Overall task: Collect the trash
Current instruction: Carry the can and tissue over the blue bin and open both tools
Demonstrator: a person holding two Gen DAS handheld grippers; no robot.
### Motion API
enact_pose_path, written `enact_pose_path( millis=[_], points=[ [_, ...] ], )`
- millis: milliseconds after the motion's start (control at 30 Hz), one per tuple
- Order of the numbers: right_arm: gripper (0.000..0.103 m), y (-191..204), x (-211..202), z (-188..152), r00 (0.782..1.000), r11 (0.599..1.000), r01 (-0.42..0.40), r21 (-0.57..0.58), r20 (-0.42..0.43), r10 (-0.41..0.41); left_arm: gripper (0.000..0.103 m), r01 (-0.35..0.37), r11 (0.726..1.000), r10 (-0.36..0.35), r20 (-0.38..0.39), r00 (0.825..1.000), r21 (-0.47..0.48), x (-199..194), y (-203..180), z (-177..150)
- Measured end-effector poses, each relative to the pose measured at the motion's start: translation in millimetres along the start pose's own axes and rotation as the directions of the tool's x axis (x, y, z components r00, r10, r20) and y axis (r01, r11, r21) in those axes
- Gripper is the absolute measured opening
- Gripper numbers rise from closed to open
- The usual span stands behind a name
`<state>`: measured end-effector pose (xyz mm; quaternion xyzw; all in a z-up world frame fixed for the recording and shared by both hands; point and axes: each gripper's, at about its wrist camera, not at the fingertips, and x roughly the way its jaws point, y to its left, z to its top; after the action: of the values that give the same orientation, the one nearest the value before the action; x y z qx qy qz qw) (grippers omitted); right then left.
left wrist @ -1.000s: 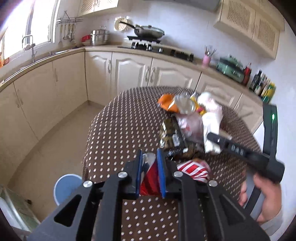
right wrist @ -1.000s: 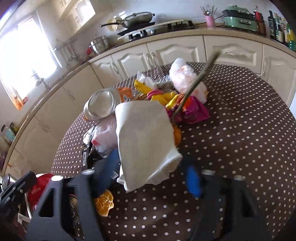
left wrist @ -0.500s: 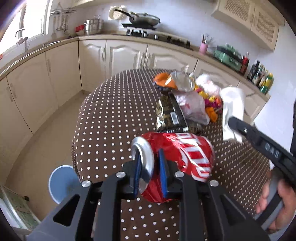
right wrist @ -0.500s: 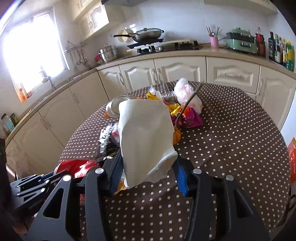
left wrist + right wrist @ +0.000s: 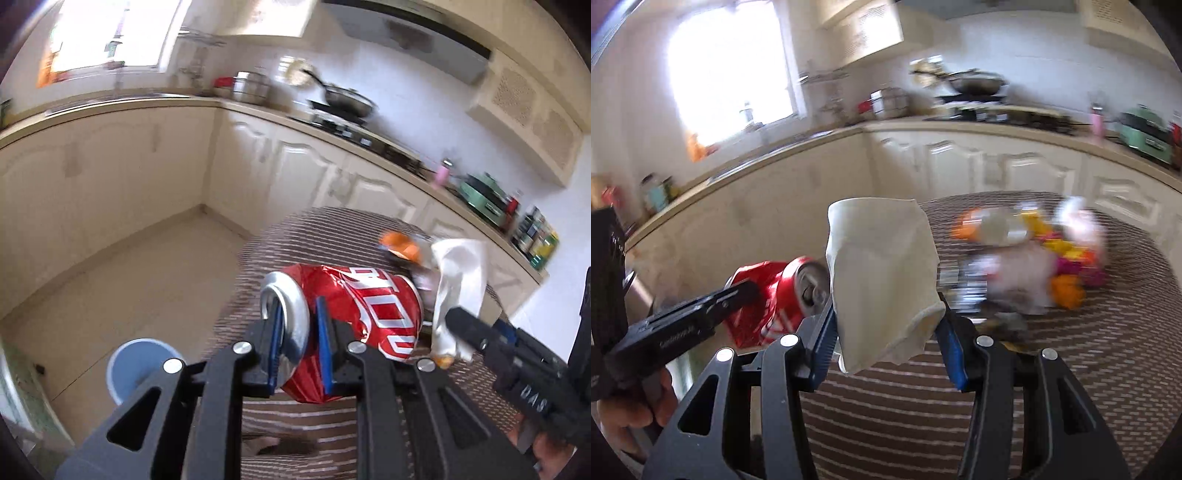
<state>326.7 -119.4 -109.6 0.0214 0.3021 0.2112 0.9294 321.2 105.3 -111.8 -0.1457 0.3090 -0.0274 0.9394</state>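
left wrist view: the left gripper (image 5: pixel 298 334) pinches the crushed red aluminium can (image 5: pixel 354 317) by its rim, now lifted off the brown dotted tablecloth (image 5: pixel 295 236) and swung toward the small blue bin (image 5: pixel 142 363) on the floor at left.

right wrist view: the right gripper (image 5: pixel 886 334) grips the crumpled white paper cup (image 5: pixel 882 269), also raised; blurred wrappers (image 5: pixel 1034 258) remain far right, cream cabinets (image 5: pixel 997 166) behind.

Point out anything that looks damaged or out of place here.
The red can clamped in the left tongs is badly crushed and dented. The right tongs grip a squashed white paper cup. A blurred heap of wrappers and bags litters the dotted table.
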Motion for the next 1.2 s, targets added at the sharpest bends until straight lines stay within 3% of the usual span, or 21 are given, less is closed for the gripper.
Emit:
enact_pose_path(
  millis=[100,267,500,667,900,1033,1133,1200],
  points=[
    [0.047,39,32,-1,0.997,0.997,-0.067,-0.043,-0.045,0.065,0.016,-0.088,0.995,0.089,0.006,0.996,-0.052,-7,48,-1],
    [0.047,101,91,-6,0.979,0.981,-0.166,-0.103,-0.134,0.151,0.016,-0.223,0.966,0.222,-0.026,0.975,-0.134,-7,126,-12],
    [0.047,167,188,-33,0.94,0.96,-0.237,-0.146,-0.285,0.189,0.016,-0.392,0.894,0.357,-0.184,0.916,-0.218,38,235,-45],
    [0.047,179,257,-62,0.911,0.966,-0.211,-0.152,-0.389,0.137,0.016,-0.427,0.876,0.348,-0.32,0.881,-0.224,110,280,-69],
    [0.047,168,313,-86,0.882,0.979,-0.153,-0.134,-0.466,0.074,0.017,-0.412,0.881,0.298,-0.405,0.864,-0.231,187,303,-79],
    [0.047,162,329,-94,0.872,0.984,-0.137,-0.116,-0.485,0.065,0.019,-0.407,0.887,0.282,-0.438,0.853,-0.221,207,312,-82],
    [0.047,161,335,-98,0.866,0.985,-0.136,-0.11,-0.496,0.064,0.031,-0.409,0.882,0.28,-0.44,0.853,-0.232,205,317,-86],
    [0.048,163,338,-101,0.859,0.984,-0.14,-0.112,-0.507,0.065,0.033,-0.418,0.876,0.282,-0.445,0.85,-0.242,200,323,-90]
  ],
)
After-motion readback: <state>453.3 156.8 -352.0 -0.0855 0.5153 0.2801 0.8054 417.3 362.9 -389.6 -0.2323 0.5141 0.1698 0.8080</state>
